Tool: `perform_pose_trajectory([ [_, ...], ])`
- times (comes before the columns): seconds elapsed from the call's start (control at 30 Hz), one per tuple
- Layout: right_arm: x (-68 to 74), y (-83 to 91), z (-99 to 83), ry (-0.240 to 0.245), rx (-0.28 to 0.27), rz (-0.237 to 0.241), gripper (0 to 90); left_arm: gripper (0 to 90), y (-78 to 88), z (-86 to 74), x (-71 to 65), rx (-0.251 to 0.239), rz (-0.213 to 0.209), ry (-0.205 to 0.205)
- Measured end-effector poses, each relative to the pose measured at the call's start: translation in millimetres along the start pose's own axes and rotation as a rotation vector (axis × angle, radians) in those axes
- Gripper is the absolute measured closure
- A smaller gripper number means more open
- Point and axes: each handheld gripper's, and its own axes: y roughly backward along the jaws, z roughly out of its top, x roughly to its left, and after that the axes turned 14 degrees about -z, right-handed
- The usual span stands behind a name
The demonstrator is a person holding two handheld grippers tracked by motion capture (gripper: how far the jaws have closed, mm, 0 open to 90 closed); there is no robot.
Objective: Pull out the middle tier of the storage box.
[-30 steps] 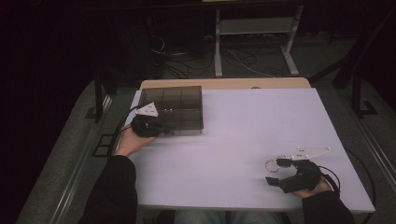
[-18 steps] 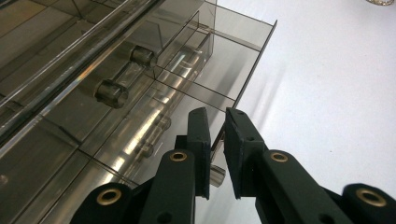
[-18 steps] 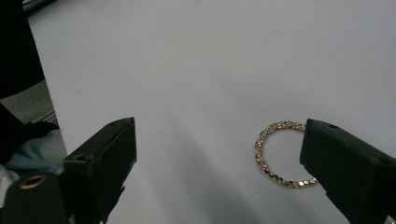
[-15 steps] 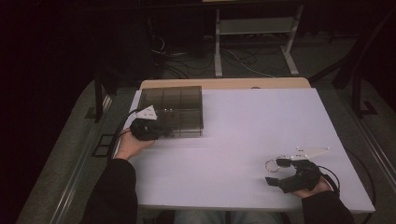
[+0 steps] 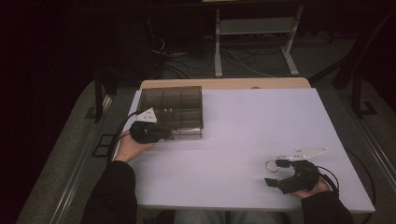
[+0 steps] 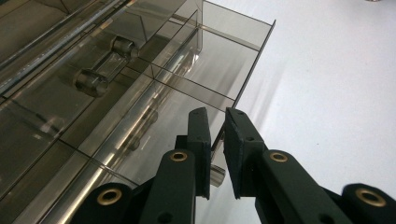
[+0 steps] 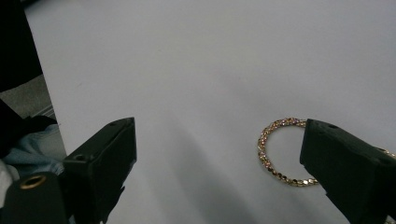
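At the table's left, the left gripper (image 5: 164, 134) has its jaws nearly together, pinching the front edge of the smoky acrylic drawer box (image 5: 180, 105). Far right, the right gripper (image 5: 274, 172) rests spread wide — a gold bracelet (image 7: 280, 151) lies on the white table (image 5: 243, 126) between its jaws.

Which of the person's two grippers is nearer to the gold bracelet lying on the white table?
Right. The right gripper stands open beside the gold bracelet, one jaw overlapping its rim. The left gripper is far across the table, jaws nearly shut at the smoked plastic organiser box.
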Motion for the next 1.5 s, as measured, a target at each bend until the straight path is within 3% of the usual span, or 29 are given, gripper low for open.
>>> perform_pose_trajectory([
  [0.97, 1.7, -1.9, -0.4, 0.005, 0.015, 0.006, 10.1, 79.5, -0.1, -6.8, -10.5, 0.002, -0.011, 0.003],
  [1.5, 1.6, -1.3, -0.5, 0.013, 0.009, 0.002, 10.1, 73.0, 4.4, -3.5, -14.6, 0.007, 0.007, 0.024],
])
